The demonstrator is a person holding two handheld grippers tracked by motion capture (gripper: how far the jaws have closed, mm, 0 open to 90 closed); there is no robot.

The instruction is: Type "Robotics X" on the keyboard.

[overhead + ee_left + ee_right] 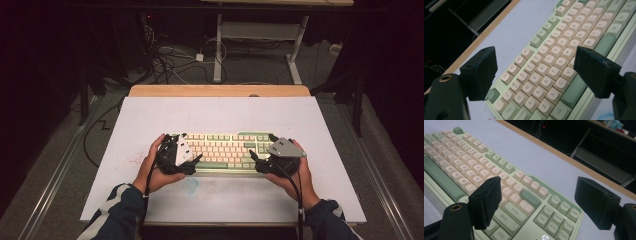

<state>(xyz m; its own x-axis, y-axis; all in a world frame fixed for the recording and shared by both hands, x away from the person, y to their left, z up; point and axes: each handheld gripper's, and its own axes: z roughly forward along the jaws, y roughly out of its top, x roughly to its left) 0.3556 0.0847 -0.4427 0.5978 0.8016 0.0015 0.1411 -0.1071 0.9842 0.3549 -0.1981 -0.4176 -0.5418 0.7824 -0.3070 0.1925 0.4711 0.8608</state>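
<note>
A pale green keyboard (225, 150) with cream and green keys lies in the middle of the white mat (215, 112). My left gripper (192, 162) is at its left end, held in a hand. In the left gripper view this gripper (535, 57) is open, its jaws wide apart above the keyboard (549, 65), one near the Esc corner and one by the space bar. My right gripper (257, 160) is at the right end. In the right gripper view it (540, 185) is open too, over the Enter and Shift keys of the keyboard (506, 192). Nothing is gripped.
The mat covers a wooden table whose far edge (220, 90) shows. Red specks (132, 160) and a blue smudge (192, 184) mark the mat near the keyboard. Beyond the table are a white desk frame (260, 35) and floor cables (165, 60).
</note>
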